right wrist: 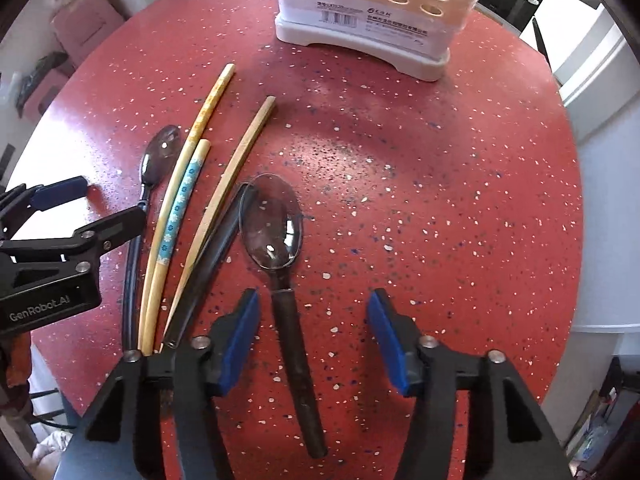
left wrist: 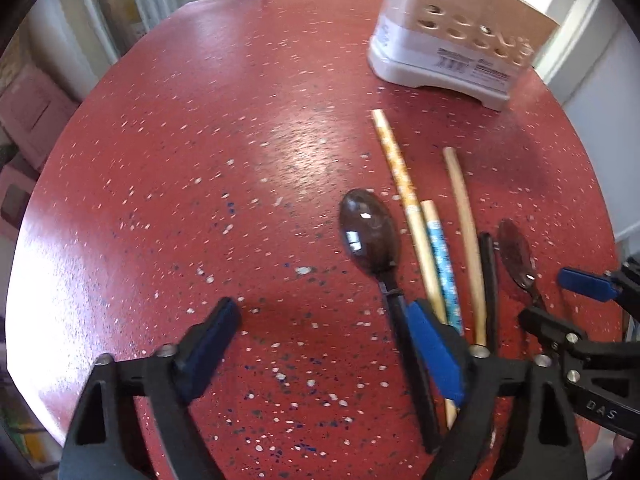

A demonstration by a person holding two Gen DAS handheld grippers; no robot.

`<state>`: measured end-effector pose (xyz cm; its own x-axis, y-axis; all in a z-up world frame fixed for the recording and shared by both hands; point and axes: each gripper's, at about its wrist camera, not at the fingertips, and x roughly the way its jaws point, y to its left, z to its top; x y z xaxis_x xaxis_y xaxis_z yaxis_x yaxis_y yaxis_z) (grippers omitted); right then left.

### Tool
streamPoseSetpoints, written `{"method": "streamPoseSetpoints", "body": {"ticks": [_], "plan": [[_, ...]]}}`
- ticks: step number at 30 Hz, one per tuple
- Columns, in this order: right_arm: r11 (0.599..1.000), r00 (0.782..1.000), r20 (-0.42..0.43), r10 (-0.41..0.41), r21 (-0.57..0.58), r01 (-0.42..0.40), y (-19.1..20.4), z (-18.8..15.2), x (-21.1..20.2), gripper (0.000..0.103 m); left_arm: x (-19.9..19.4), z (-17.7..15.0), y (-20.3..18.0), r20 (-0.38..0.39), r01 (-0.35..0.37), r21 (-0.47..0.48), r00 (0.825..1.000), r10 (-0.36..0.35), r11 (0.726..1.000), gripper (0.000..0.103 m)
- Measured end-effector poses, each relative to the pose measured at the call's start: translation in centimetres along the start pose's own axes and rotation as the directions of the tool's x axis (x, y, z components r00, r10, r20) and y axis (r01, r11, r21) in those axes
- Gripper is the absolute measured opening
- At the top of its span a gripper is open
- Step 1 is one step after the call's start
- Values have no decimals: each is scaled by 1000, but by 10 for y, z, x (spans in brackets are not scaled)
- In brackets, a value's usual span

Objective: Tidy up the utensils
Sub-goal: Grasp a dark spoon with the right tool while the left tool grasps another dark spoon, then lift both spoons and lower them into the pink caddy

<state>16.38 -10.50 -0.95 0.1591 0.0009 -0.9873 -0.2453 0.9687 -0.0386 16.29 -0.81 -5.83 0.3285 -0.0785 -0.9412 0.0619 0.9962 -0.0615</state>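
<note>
Two dark spoons and several chopsticks lie side by side on the red speckled table (right wrist: 440,200). My right gripper (right wrist: 312,304) points down over the nearer spoon (right wrist: 272,224). The spoon's handle lies between the blue pads and neither pad touches it, so the gripper is open. My left gripper (left wrist: 324,308) is open over bare table, and the other spoon (left wrist: 368,236) has its handle just inside the right finger. A yellow-patterned chopstick (right wrist: 200,120), a blue-flowered one (right wrist: 184,200), a plain one (right wrist: 240,152) and a black one (right wrist: 216,256) lie between the spoons.
A white utensil holder (right wrist: 360,36) with round holes stands at the far side of the table, also seen in the left wrist view as the holder (left wrist: 440,68). The round table edge curves close on both sides. Pink boxes (left wrist: 32,120) sit beyond the left edge.
</note>
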Motion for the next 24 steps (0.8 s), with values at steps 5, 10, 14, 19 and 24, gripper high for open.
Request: {"method": "streamPoseSetpoints", "body": {"ticks": [5, 10, 14, 19, 24], "plan": [[1000, 1000, -1, 12, -16, -12, 3, 2, -4, 13, 3, 12, -22, -34, -15, 91, 999, 18, 996, 86], [999, 999, 18, 43, 3, -43, -8, -12, -5, 13, 4, 15, -38, -61, 13, 144, 998, -4, 990, 60], [997, 996, 45, 73, 33, -75, -22, -23, -11, 13, 1, 12, -39, -45, 31, 159, 999, -24, 987, 42], [988, 984, 114, 135, 61, -142, -36, -34, -24, 13, -19, -18, -12, 50, 90, 92, 994, -95, 992, 41], [968, 955, 217, 203, 105, -229, -60, -45, -43, 13, -48, -30, 6, 183, 139, 30, 973, -142, 990, 41]]}}
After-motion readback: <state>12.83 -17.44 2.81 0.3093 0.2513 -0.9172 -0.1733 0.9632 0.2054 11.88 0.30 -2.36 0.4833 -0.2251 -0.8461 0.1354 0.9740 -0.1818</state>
